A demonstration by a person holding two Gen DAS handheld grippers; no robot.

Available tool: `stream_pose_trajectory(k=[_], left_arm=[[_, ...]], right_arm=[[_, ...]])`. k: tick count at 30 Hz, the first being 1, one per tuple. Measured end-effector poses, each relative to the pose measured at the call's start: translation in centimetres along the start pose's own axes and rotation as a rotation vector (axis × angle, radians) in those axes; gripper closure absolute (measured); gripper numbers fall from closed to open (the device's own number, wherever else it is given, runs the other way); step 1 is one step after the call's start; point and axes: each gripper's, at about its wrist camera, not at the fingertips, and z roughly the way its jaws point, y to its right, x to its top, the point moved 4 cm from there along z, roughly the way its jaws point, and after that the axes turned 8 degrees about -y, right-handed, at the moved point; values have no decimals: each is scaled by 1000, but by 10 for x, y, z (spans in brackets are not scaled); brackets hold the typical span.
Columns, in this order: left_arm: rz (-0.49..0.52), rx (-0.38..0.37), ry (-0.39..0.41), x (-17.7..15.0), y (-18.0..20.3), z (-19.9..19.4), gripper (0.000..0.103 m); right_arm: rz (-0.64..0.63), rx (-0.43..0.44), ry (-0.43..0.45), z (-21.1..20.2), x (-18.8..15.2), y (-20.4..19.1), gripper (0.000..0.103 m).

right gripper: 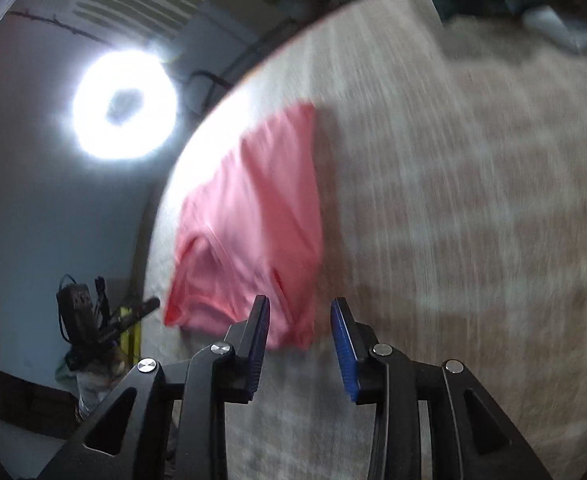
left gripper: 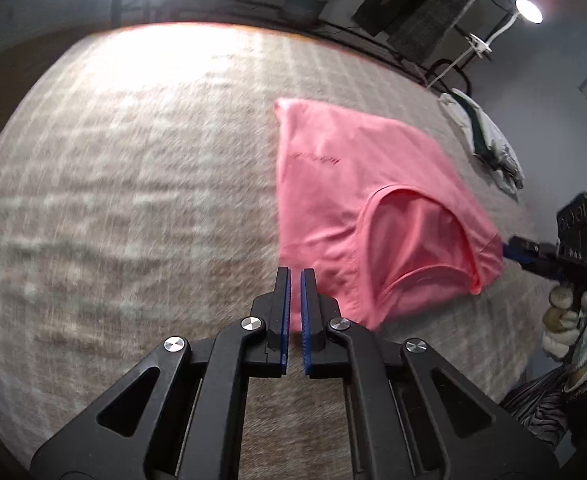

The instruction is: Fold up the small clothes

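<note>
One pink garment lies flat on the table, a short dark print on its front too blurred to read. Your left gripper hovers just beside its near edge, jaws together with nothing between them. Your right gripper has its jaws apart and empty above the garment's near corner; from the left wrist view its tips look to be right at the cloth's edge.
</note>
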Motion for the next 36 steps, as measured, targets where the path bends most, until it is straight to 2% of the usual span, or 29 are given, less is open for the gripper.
stream_pose_trajectory(k=[3,7,8,9,11,12,13,16,17,18,20,23,26,30,32,34,35,36], left_arm=[[31,4,-9,6,13,9,101],[69,18,-69,4,23,31,101],[75,24,-79,2,24,35,101],[81,31,-92,0,24,40,101],[86,37,-95,-4,23,43,101],[84,36,-96,-4,22,42,101],[78,40,-95,-4,19,40,101],[47,35,-83,0,9,30,101],[31,25,-64,5,7,24,101],[21,25,-47,11,5,19,101],[8,26,-15,26,3,12,101],[-10,11,17,54,3,11,101],[-16,8,32,82,4,21,101],[-45,-48,33,114,6,42,101],[-27,-46,27,123,12,53,101],[-13,-36,13,130,18,67,101],[-12,-29,4,132,18,74,101],[-10,-7,-6,133,17,81,101]], right_arm=[[8,-22,25,5,23,2,60],[16,-3,-14,29,35,4,61],[16,1,-25,34,37,1,71],[17,22,-39,40,37,-1,95],[10,-26,-28,40,36,-3,103],[23,-84,-18,35,35,4,103],[40,-87,-17,33,32,5,103],[45,-39,-11,15,37,7,100],[22,-8,-4,10,40,1,93],[1,-6,17,4,44,-2,77],[-34,-23,69,3,58,-11,59],[-54,15,60,18,82,-23,58],[-63,-32,55,39,106,-28,58],[-36,-19,38,64,128,-27,58],[-47,-28,32,76,135,-26,59],[-77,-47,15,89,141,-33,63],[-103,-67,5,95,143,-38,70],[-140,-124,1,101,143,-42,81]])
